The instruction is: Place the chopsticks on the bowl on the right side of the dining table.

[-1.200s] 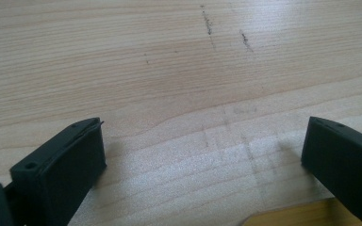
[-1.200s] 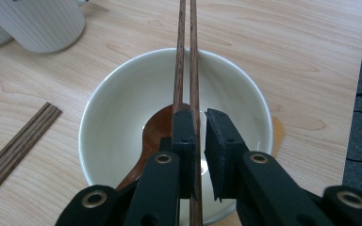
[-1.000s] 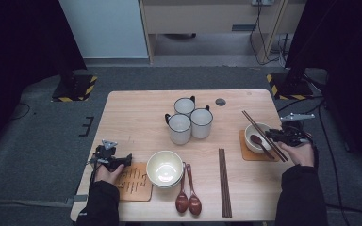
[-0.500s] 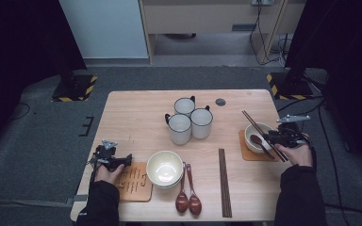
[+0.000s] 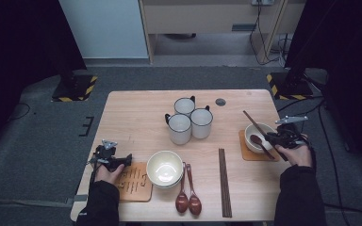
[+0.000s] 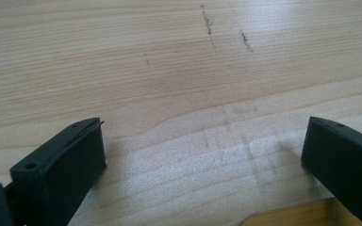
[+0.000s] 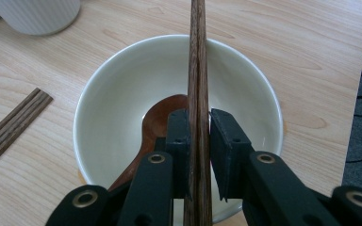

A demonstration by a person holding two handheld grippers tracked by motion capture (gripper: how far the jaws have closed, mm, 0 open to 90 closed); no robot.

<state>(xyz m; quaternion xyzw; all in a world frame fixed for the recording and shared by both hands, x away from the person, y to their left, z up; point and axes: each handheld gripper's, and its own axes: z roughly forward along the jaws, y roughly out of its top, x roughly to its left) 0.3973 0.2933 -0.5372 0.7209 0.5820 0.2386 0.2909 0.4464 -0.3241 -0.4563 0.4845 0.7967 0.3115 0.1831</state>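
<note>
Right gripper view is showing the right tool (image 7: 199,155) pinching stiff, thin, slippery chopsticks (image 7: 198,70) mid-length over the bowl (image 7: 99,94); left tool (image 6: 202,160) is gaping empty.

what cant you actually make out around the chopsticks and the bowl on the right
- Near end of the chopsticks: right gripper view, cut off by the bottom edge, behind the right gripper.
- Spoon handle in the bowl: hidden behind that gripper's jaws.
- Coaster under the bowl: high view, mostly covered by the bowl and hand.
- One pair or single sticks: high view, too small.
</note>
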